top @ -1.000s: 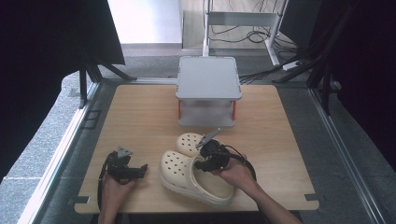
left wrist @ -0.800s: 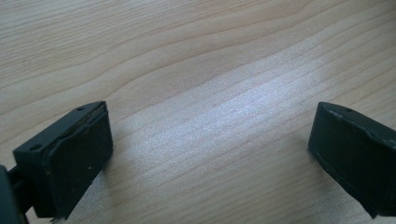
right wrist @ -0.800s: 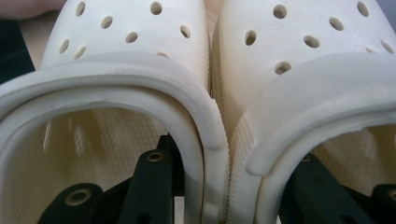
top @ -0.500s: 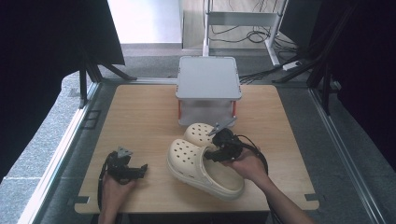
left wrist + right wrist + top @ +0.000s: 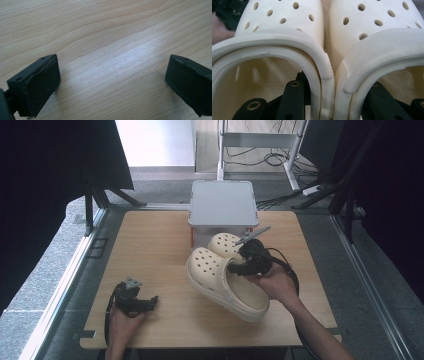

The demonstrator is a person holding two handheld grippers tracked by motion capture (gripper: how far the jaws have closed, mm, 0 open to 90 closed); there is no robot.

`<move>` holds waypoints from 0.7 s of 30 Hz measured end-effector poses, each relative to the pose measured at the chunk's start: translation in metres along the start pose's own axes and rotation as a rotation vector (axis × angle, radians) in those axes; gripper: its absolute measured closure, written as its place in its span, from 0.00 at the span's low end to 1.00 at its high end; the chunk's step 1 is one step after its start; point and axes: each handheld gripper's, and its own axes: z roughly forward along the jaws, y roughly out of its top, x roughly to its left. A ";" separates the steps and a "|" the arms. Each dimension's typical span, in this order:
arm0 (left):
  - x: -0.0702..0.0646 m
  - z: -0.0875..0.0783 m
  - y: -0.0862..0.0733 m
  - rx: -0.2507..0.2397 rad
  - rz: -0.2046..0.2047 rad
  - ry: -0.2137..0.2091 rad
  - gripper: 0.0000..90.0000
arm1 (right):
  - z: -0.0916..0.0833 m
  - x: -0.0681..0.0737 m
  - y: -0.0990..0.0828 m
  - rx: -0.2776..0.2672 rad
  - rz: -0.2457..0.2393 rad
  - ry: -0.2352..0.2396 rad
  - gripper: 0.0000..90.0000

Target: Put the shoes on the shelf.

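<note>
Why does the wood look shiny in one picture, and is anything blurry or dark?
Left gripper view: a pale sheen of glare crosses the table, jaws close and soft. Right gripper view: the clogs sit evenly lit, nearest edges slightly soft. High view: sharp, black curtains at the sides.

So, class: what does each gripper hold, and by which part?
The right gripper pinches both cream clogs together by their adjoining inner side walls; the left gripper holds nothing.
</note>
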 end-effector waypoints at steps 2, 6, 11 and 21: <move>0.000 0.000 0.000 0.000 0.000 0.000 0.00 | -0.005 -0.003 0.003 -0.002 0.008 -0.006 0.74; 0.000 0.000 0.000 0.000 0.000 0.000 0.00 | -0.017 -0.009 0.013 -0.016 0.026 -0.024 0.74; 0.000 0.000 0.000 -0.001 -0.001 0.000 0.00 | -0.024 -0.017 0.029 -0.032 0.047 -0.064 0.74; 0.000 0.000 0.000 0.000 -0.004 -0.002 0.00 | -0.019 -0.035 0.068 -0.043 0.104 -0.123 0.74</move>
